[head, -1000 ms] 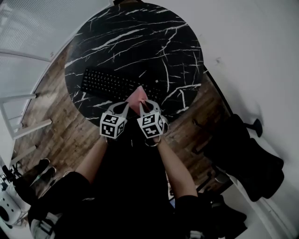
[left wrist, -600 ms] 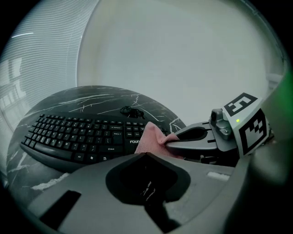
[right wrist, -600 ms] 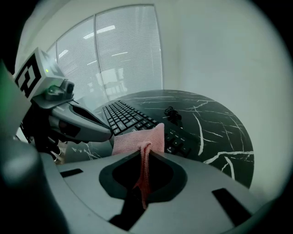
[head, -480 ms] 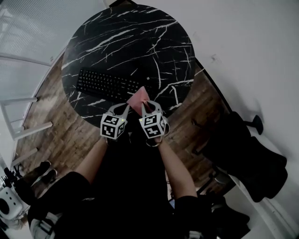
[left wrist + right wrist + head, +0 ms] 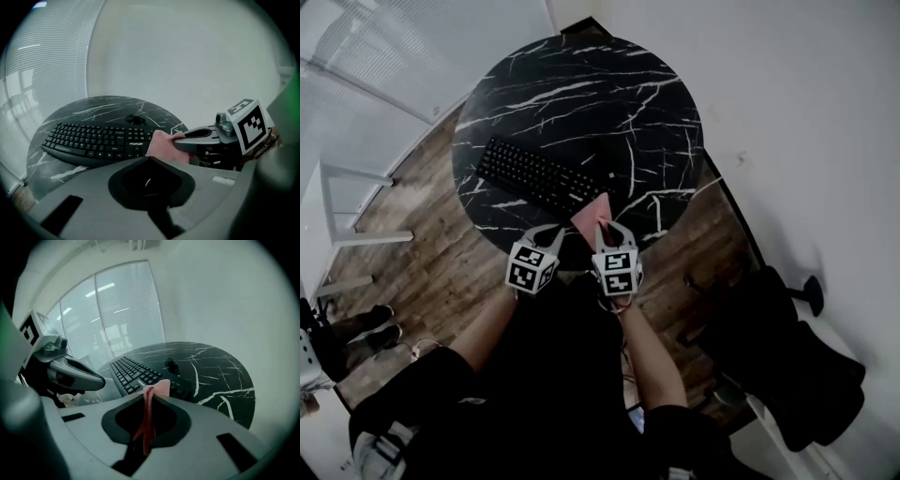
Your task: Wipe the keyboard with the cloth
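The pink cloth (image 5: 149, 416) is sitting pinched between the closed jaws of the right hand-held gripper (image 5: 149, 391), and its free end is reaching toward the near right end of the black keyboard (image 5: 539, 176) – whether it is touching the keys cannot be told. The keyboard is lying slantwise on the round black marble desk (image 5: 581, 84), toward the person's side. The left hand-held gripper (image 5: 149, 161) is hovering just beside the right one at the desk's near edge, its jaws together with nothing between them. A small dark object (image 5: 136, 119) is resting on the desk just behind the keyboard's right end – too small to identify. Around the desk, a black chair (image 5: 787, 356) is standing on the wood floor (image 5: 422, 253) to the right, and a white frame (image 5: 337, 206) to the left.
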`<state>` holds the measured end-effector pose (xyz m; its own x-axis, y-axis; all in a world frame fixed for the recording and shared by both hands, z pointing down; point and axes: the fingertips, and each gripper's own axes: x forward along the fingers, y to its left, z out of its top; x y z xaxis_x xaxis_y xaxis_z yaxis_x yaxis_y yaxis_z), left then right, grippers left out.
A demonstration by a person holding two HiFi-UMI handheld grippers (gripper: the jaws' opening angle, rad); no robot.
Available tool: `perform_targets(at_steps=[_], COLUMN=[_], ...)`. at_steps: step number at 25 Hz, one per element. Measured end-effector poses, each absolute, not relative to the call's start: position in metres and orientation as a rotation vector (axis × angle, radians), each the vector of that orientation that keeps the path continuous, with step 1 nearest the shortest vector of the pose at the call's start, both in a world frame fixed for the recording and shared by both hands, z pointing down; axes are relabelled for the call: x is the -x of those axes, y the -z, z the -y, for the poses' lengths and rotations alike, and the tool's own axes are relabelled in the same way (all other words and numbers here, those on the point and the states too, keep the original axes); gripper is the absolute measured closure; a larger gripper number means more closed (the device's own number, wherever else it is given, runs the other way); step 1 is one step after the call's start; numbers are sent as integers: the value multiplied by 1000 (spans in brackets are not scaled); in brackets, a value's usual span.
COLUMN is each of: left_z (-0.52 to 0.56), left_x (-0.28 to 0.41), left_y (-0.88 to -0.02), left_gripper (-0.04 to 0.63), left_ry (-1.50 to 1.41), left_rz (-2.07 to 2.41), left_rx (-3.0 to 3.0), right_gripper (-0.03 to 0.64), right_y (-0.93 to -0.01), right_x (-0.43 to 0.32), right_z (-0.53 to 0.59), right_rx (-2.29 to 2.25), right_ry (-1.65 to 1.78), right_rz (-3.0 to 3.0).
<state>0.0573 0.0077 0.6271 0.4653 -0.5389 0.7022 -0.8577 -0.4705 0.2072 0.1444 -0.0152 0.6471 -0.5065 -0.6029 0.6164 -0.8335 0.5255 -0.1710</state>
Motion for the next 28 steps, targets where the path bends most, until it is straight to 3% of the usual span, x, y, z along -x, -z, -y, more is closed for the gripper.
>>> perform_targets(at_steps=[7, 17, 28], left_z=[-20, -76, -142], left_x=[-37, -1, -22], left_y=[-587, -514, -410], left_gripper=[595, 595, 595], left_ry=[-682, -505, -159], left_rz=[1279, 1505, 1637], left_rx=[-2175, -2226, -2355], right_gripper=[604, 606, 606], right_y=[-600, -507, -392], right_x=[-117, -97, -120], right_z=[3, -43, -129], right_rx=[-1230, -1250, -1382], right_ry=[-658, -390, -67], right_rz=[2423, 2518, 2632])
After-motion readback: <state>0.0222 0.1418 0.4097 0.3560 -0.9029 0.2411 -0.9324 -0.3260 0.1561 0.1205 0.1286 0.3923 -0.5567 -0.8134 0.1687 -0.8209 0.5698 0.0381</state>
